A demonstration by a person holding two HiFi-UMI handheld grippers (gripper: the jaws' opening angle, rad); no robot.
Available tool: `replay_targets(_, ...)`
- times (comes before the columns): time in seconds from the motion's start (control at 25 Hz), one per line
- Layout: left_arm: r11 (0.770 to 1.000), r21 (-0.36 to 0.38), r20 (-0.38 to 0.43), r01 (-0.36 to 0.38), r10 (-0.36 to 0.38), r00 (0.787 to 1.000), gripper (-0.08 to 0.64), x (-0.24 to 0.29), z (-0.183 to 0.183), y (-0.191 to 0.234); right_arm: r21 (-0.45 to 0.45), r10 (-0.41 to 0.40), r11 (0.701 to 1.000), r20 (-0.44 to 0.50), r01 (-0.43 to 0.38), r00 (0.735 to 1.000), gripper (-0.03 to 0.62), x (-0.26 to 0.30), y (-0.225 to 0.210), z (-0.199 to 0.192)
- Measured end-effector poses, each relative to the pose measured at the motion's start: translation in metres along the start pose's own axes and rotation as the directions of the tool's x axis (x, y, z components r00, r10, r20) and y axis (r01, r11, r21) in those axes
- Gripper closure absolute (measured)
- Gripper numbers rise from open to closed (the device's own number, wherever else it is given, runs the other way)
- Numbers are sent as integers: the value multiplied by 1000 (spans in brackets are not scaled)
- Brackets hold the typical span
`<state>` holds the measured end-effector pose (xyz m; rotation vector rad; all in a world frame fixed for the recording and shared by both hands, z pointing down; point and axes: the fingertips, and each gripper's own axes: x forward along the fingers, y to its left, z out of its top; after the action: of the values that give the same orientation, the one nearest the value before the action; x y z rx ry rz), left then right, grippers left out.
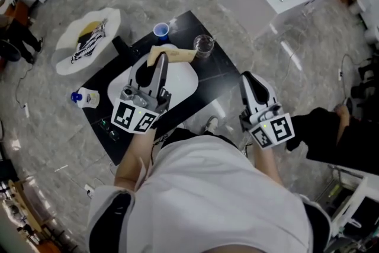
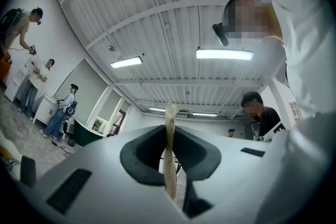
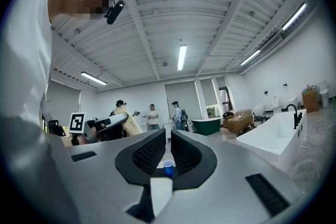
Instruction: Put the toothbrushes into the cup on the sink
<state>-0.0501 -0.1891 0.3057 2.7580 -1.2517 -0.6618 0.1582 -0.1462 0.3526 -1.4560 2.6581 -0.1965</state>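
Your left gripper [image 1: 159, 63] clamps a tan packet [image 1: 177, 55] over the white sink [image 1: 183, 83]. Blue cup [image 1: 160, 29], clear glass [image 1: 203, 44] just beyond.

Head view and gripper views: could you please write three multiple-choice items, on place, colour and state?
1. Where is the blue cup? A in the basin; B on the black counter; C on the floor.
2. The flat item in the left gripper is: A tan; B green; C red.
3. That gripper's jaws are: A wide apart; B shut on the item; C out of view.
Answers: B, it stands at the counter's far edge; A, plainly tan; B, the pads pinch it.
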Motion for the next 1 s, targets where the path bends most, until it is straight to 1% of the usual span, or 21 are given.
replay_targets(0.2,1000,-10,-7,7,-7,1000,526,11,-9,3,-4,-27,1000,-1,27,1000,538,-6,-12,2)
replay_targets(0.56,997,-74,-23,0,-1,1000,526,28,-33,15,-17,-55,998,-18,54,998,538,-10,-24,4)
replay_targets(0.76,998,-68,-47,-4,1,999,526,37,-49,23,-20,-65,998,-25,64,998,538,-10,-31,5)
replay_targets(0.84,997,-73,-66,-15,10,998,526,40,-60,29,-18,-71,997,-29,70,997,538,-9,-35,4)
replay_targets(1.0,992,-116,-89,-57,47,995,526,44,-82,49,-16,-69,998,-39,69,997,538,-5,-37,0)
